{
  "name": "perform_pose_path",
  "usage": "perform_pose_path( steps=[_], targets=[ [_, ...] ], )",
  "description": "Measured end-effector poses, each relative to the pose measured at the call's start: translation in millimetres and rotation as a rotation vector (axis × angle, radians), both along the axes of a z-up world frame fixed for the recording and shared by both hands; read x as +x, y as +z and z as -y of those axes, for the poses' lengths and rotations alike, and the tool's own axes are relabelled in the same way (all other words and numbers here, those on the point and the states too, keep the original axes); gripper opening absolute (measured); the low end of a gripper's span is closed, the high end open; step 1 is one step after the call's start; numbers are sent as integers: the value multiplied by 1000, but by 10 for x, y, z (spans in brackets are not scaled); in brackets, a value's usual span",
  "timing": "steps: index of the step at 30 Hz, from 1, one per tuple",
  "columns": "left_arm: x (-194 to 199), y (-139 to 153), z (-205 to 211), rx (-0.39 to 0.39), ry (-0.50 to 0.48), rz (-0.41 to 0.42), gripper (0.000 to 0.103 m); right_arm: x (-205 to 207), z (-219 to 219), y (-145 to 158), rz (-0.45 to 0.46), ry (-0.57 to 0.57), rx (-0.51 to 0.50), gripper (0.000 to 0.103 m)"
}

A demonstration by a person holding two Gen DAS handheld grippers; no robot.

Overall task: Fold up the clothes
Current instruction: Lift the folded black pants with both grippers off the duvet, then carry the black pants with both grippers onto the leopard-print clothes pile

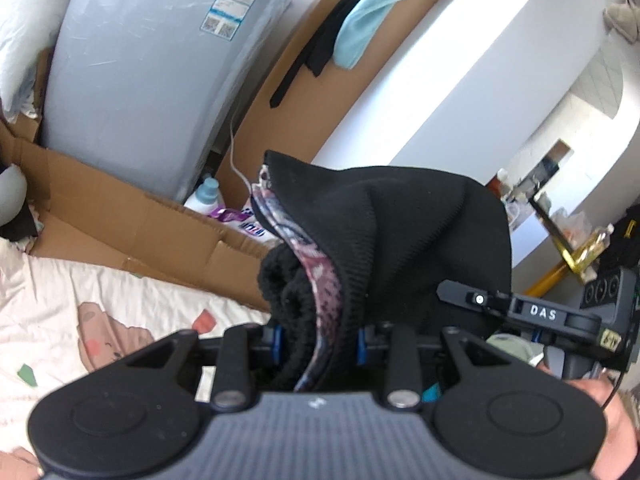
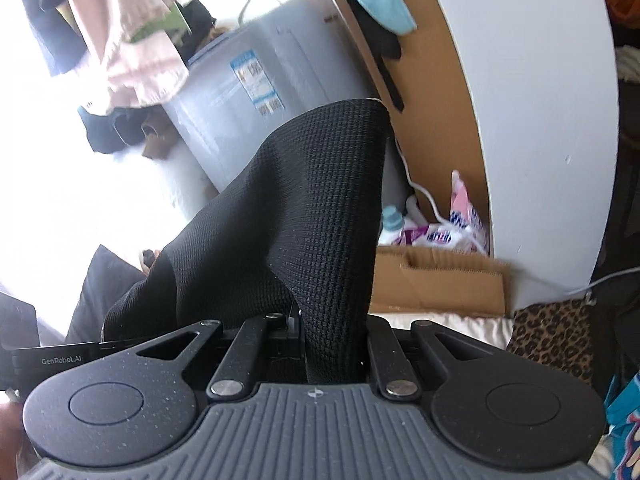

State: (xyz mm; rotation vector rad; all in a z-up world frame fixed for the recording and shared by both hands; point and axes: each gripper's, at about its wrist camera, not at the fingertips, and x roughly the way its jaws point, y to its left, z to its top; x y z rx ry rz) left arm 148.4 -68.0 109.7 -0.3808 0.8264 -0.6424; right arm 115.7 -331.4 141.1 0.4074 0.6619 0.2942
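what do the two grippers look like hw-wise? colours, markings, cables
Both the left gripper and right gripper share one build: a grey ribbed body, two round black discs at the corners, and black link arms on silver pivot pins. Blue parts show by the left one's jaws. The right gripper, seen from the left camera, reads "DAS"; the left one, from the right camera, reads "GenRobot.AI". A thin black cable runs beside a bare hand.

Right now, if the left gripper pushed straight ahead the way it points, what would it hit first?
The left gripper is already shut on the black knit garment, which fills its line ahead. Beyond the cloth, probably the brown cardboard panel against the wall, though depth is unclear.
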Motion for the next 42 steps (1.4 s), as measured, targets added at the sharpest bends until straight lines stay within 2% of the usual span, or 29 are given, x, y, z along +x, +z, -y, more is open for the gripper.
perform_pose_path(
  steps=[6,9,15,21,26,30,32,38,42],
  targets=[
    [-266,77,184,-19,-12,17,34,-312,206,184,29,-18,-10,8],
    [-365,29,220,-57,-20,3,34,-458,311,211,40,-21,-14,8],
    [-540,-84,395,-52,-59,4,34,-726,482,214,46,-48,-39,8],
    [-580,-355,551,-71,-103,-1,34,-979,661,27,50,-83,-39,8],
    [-542,-627,735,-74,-144,-15,34,-1107,778,-172,51,-113,-83,8],
    [-575,-739,903,-35,-186,30,34,-1160,870,-352,42,-142,-120,8],
    [-591,-814,954,-43,-206,55,34,-1181,924,-441,41,-156,-127,9],
    [-574,-1088,1167,-46,-276,66,34,-1219,1072,-682,48,-203,-164,9],
    [-527,-1231,1293,-39,-327,75,34,-1245,1198,-909,30,-252,-139,9]
  ],
)
